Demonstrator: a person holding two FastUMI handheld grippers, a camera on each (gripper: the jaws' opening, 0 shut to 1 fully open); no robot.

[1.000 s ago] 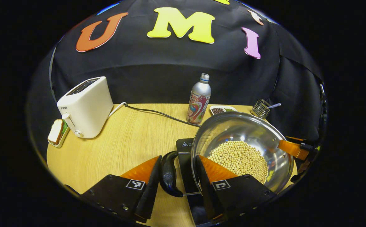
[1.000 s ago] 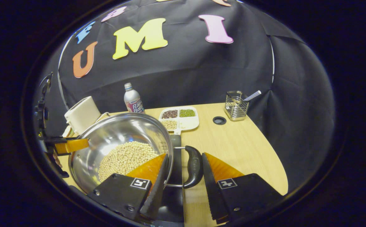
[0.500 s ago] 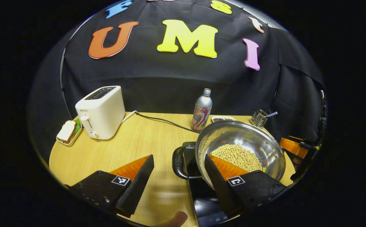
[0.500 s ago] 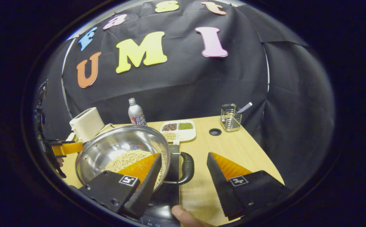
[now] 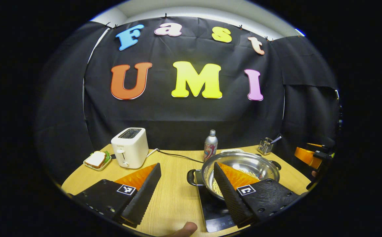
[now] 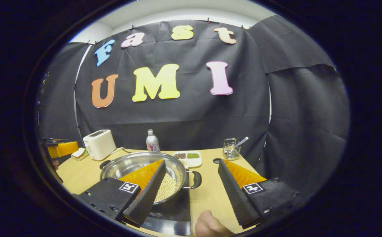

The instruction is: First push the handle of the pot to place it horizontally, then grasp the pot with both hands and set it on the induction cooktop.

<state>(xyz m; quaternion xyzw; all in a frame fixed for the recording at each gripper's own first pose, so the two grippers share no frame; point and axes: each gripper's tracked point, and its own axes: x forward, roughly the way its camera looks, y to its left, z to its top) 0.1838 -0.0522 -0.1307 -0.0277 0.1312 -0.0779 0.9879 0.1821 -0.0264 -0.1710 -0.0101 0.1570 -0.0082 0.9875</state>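
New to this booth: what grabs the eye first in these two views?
The steel pot with pale beans in it, sitting on the black induction cooktop at the table's near edge. Next, each view's own gripper, left gripper and right gripper, held back from the pot with jaws spread wide and nothing between them. Farther back on the table stand a white toaster and a metal bottle.

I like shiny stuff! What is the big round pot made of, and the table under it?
The round silvery pot looks like polished metal, probably stainless steel: its inside wall mirrors light and colours. Its curved black handles look like plastic, though that is unsure. The pale tan table shows straight wood grain; it may be wood or a printed laminate.
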